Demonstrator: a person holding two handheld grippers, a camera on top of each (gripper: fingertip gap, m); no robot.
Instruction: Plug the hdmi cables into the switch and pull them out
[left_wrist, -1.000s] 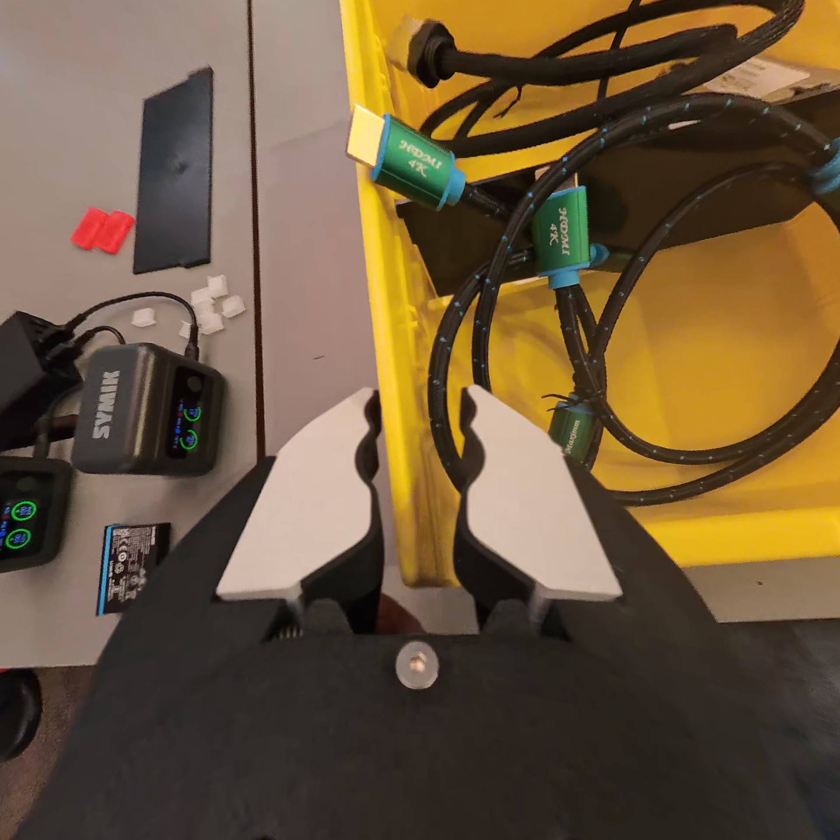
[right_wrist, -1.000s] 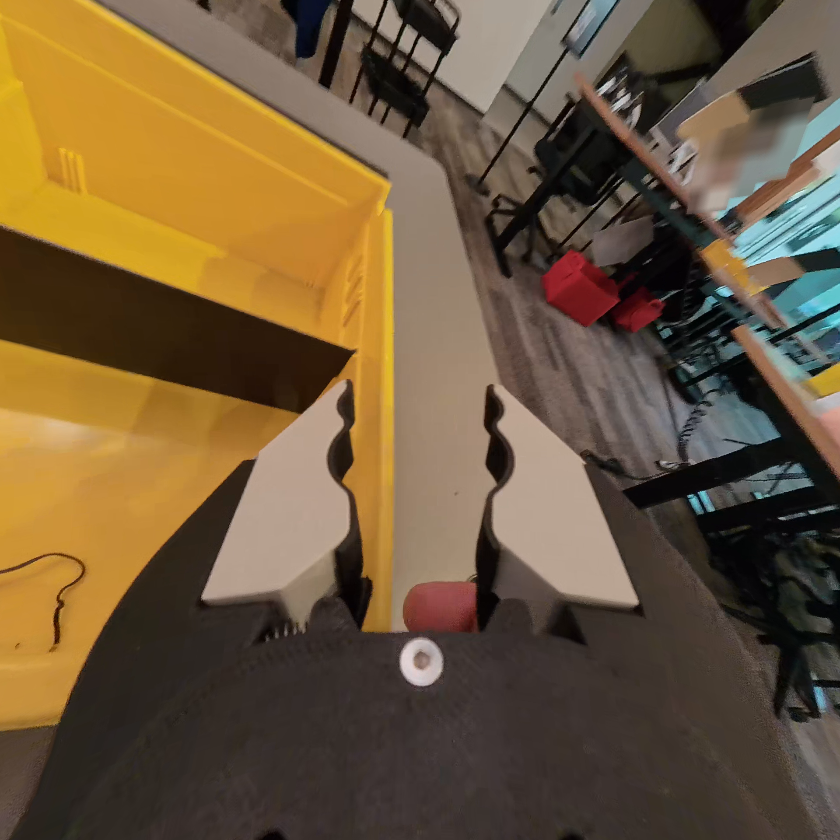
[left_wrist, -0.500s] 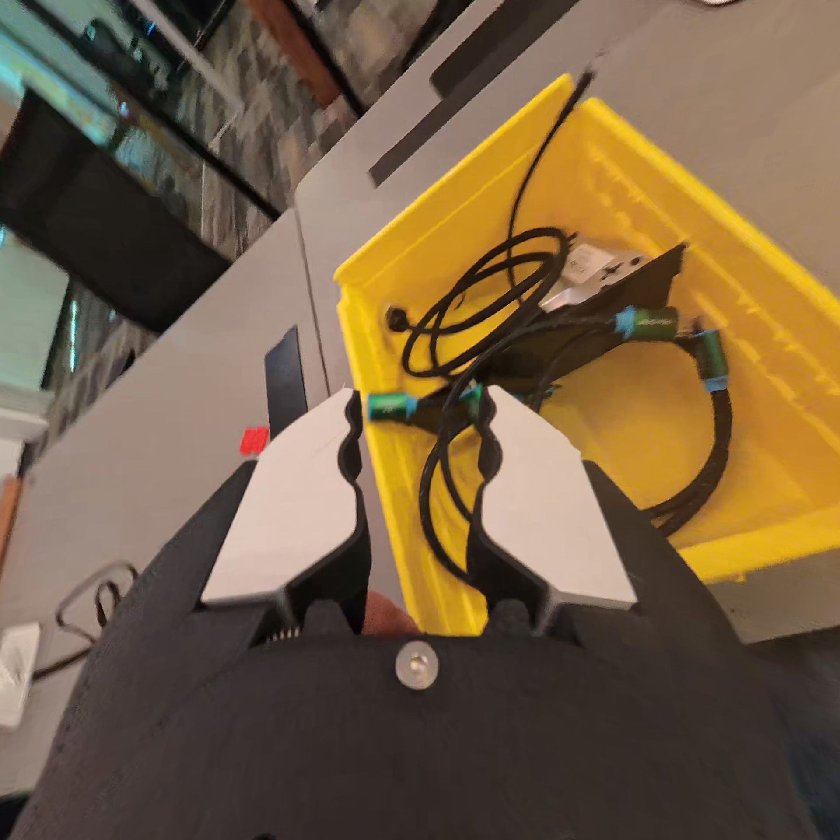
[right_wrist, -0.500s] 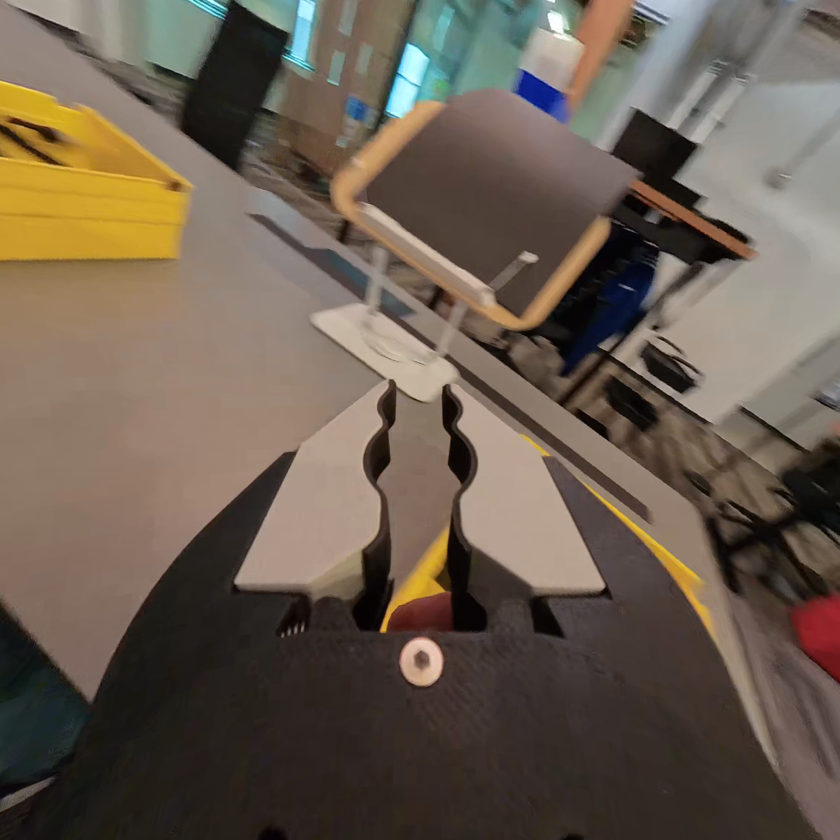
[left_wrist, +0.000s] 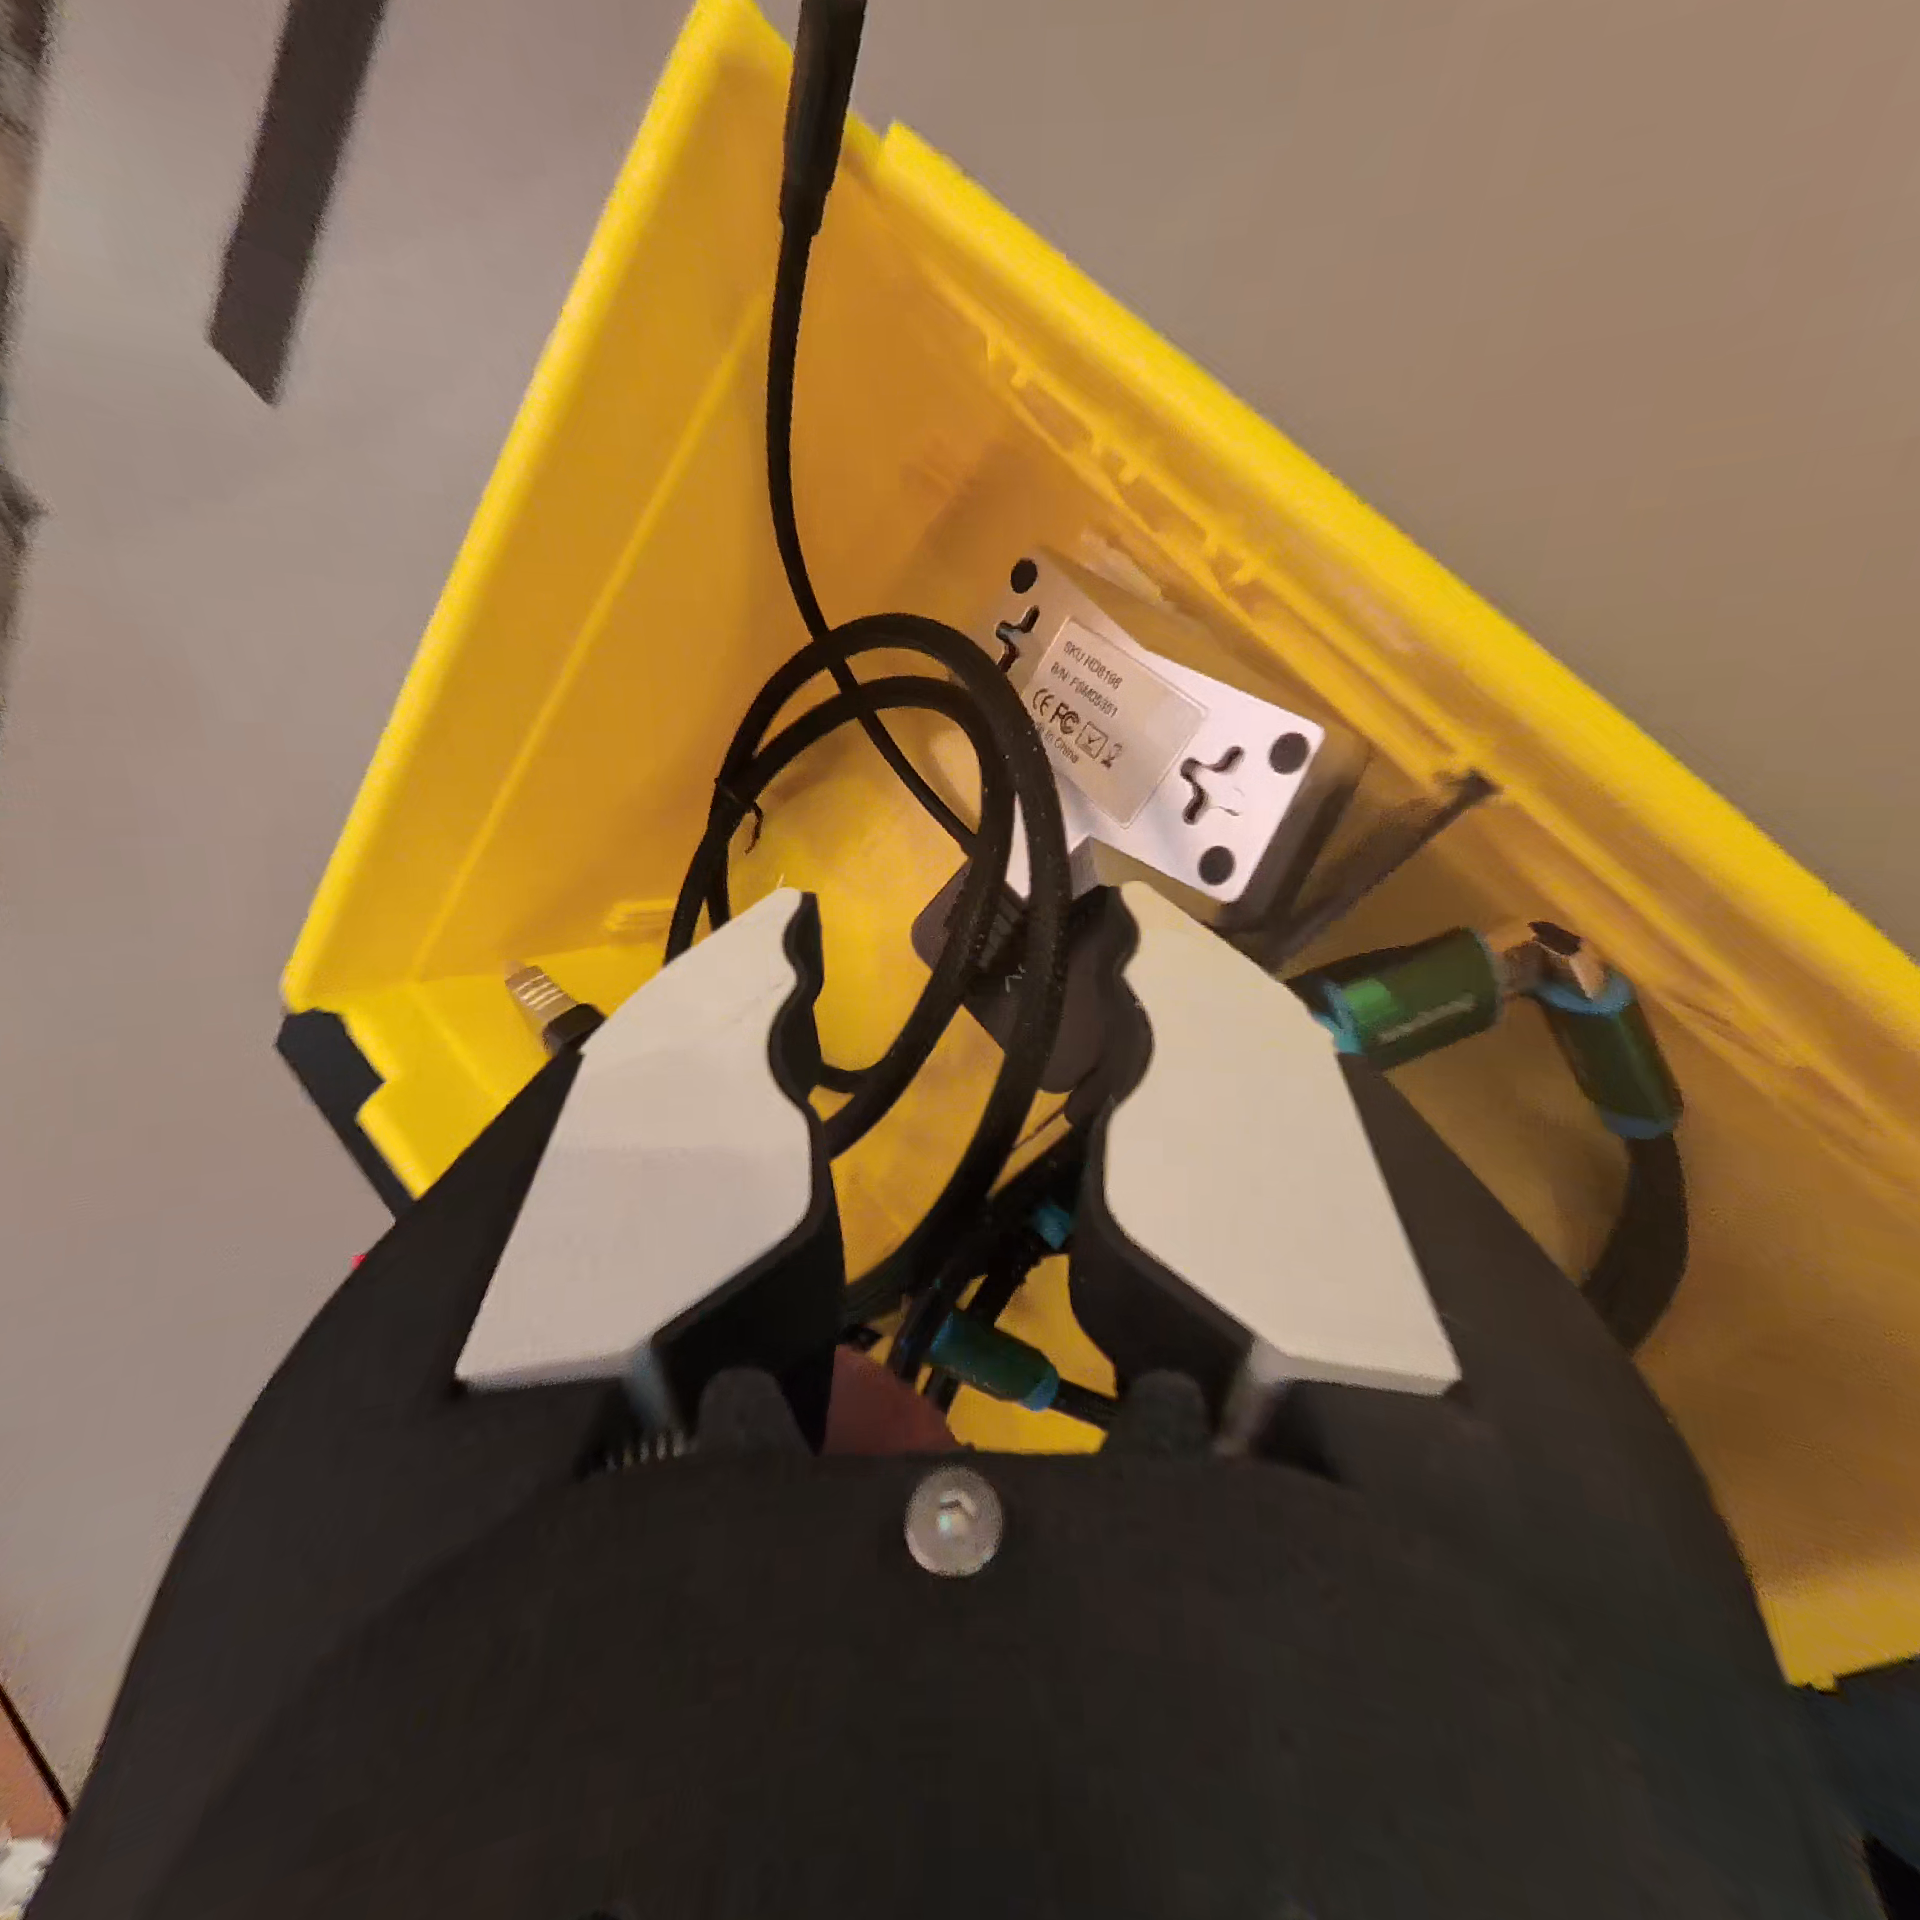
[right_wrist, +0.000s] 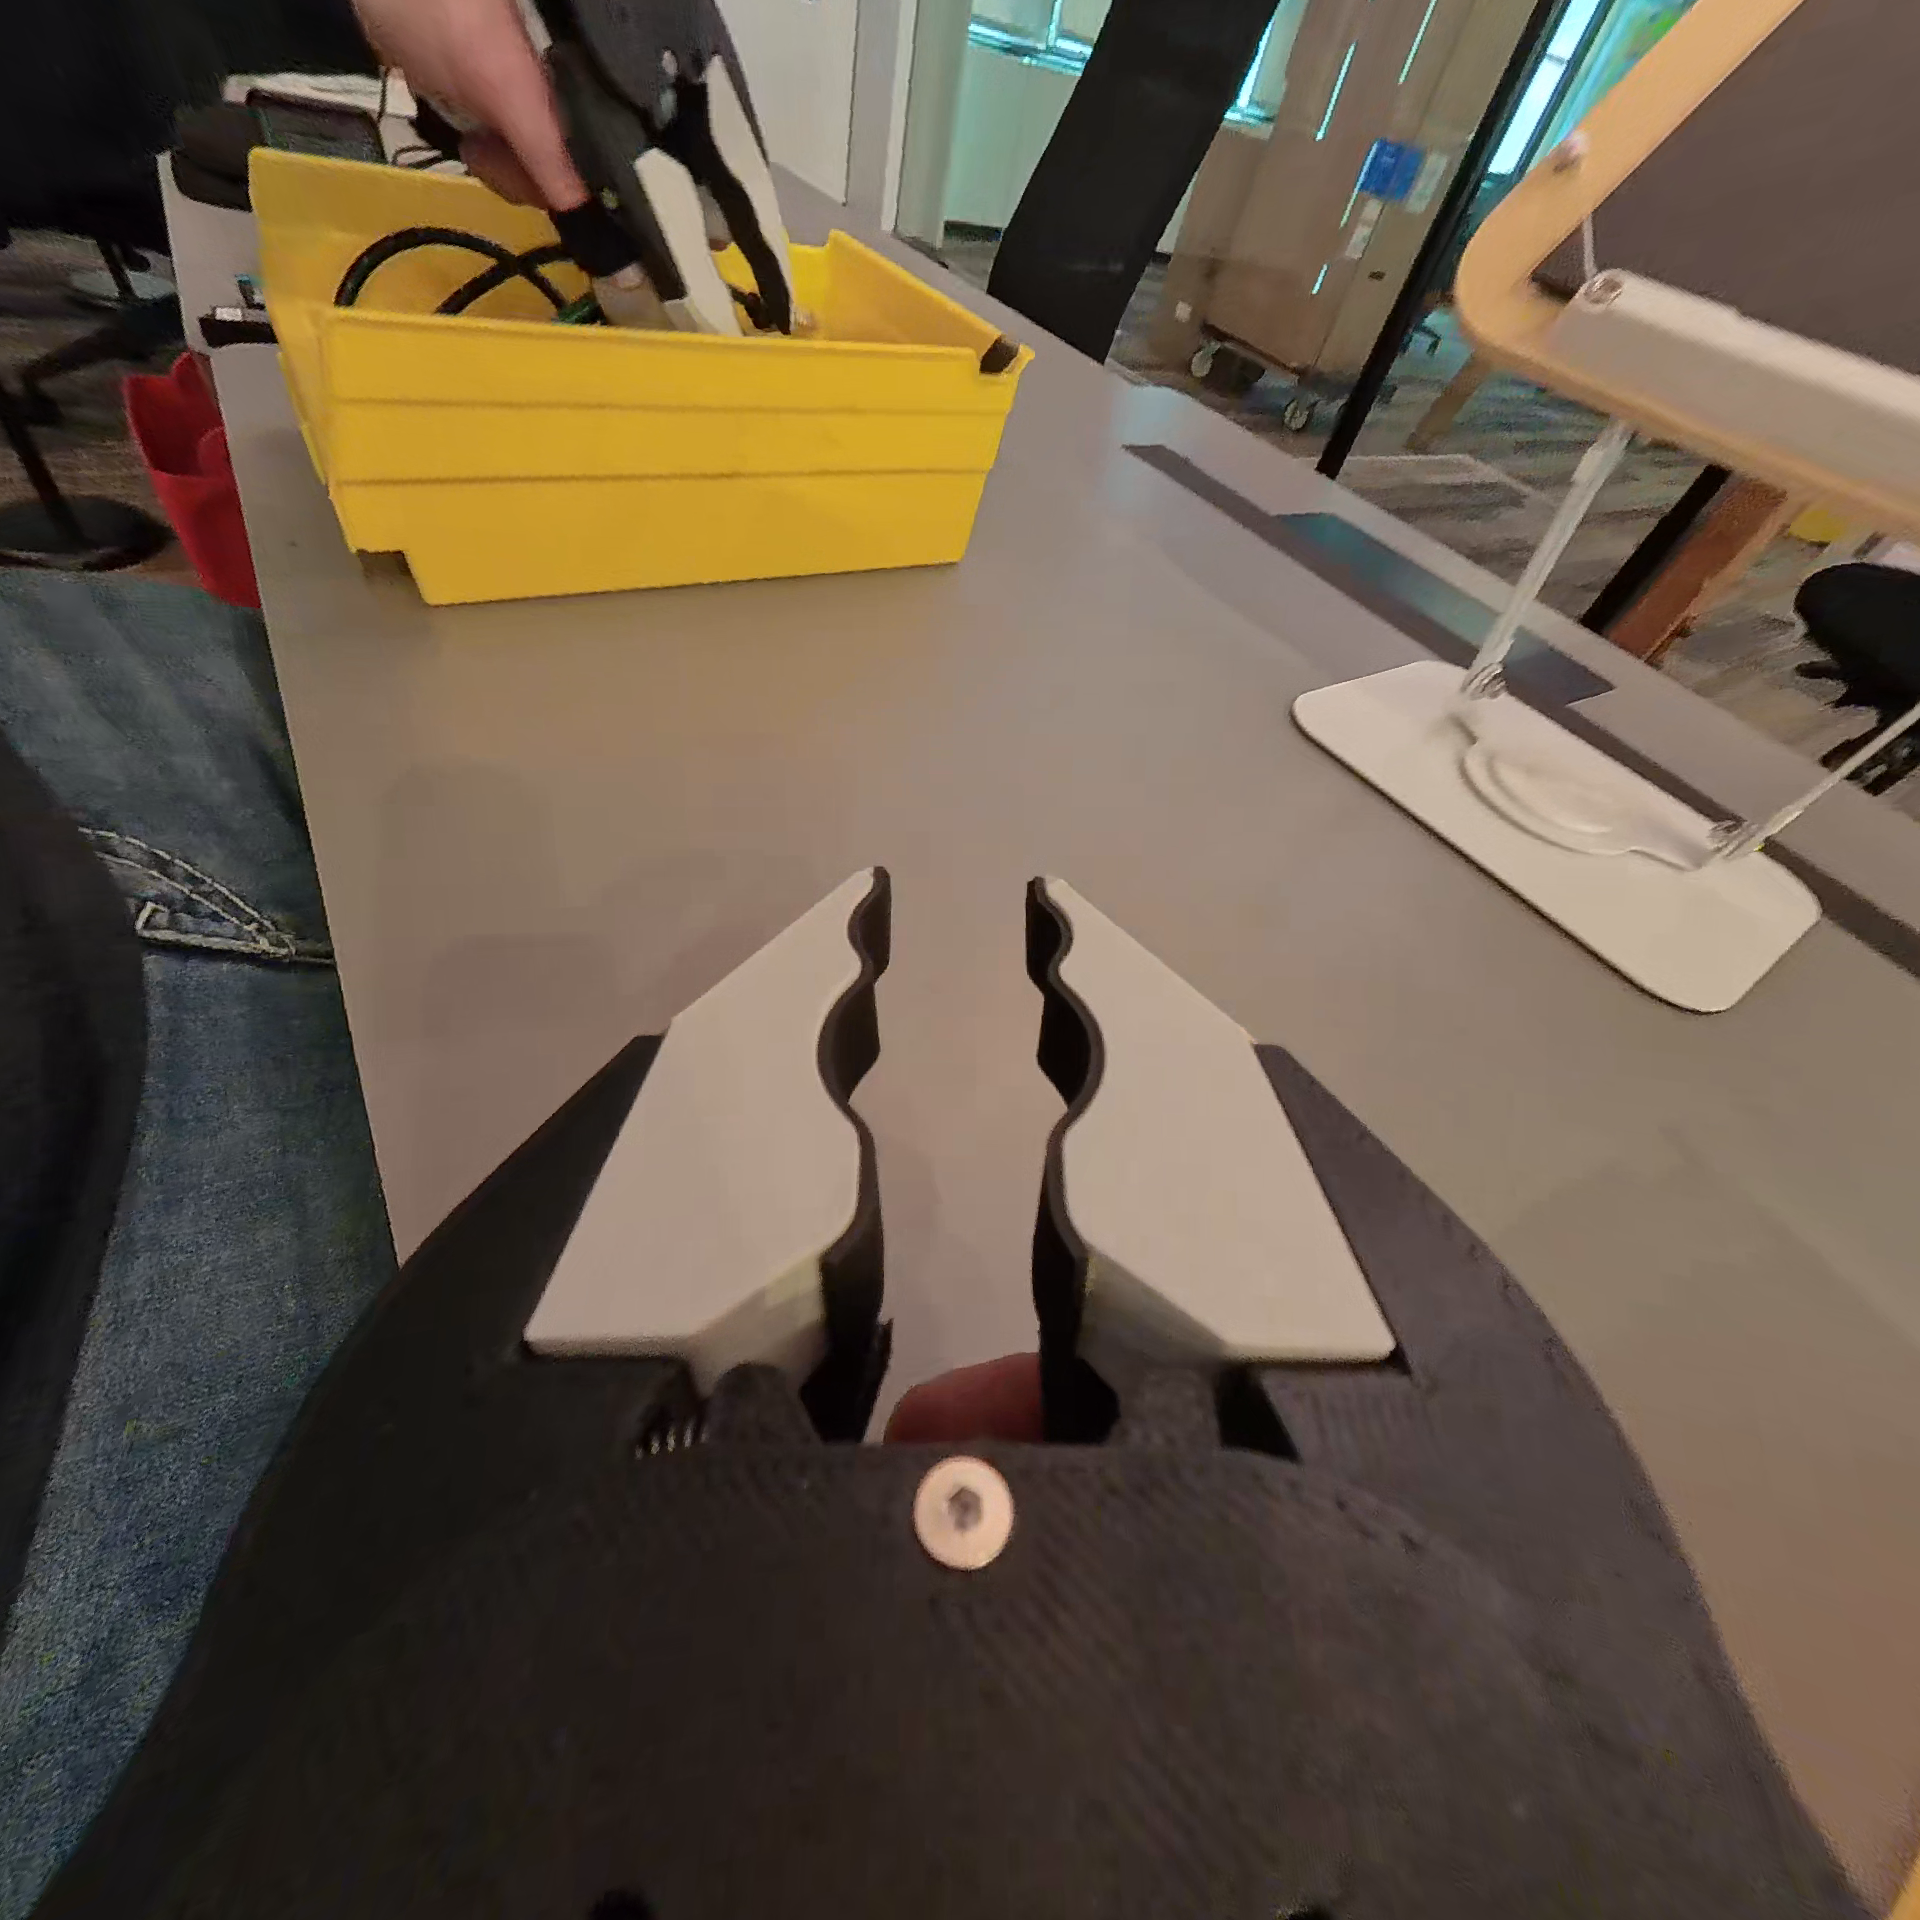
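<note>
Your yellow bin (left_wrist: 582, 644) looks like smooth, slightly glossy plastic; the cables (left_wrist: 1023, 831) wear braided cloth sheathing; the switch (left_wrist: 1174, 769) shows brushed metal; the desk (right_wrist: 935, 727) is matt grey.

printed lines and a row of small symbols on a pale sticker (left_wrist: 1117, 732), stuck to the silver underside of the hdmi switch (left_wrist: 1247, 821) inside the yellow bin (left_wrist: 582, 582). faint pale lettering along the shell of a green hdmi plug (left_wrist: 1413, 1013) just right of the switch, too blurred to read. in the right wrist view, a blue sign (right_wrist: 1387, 171) on a far beige wall, too small to read.
</note>
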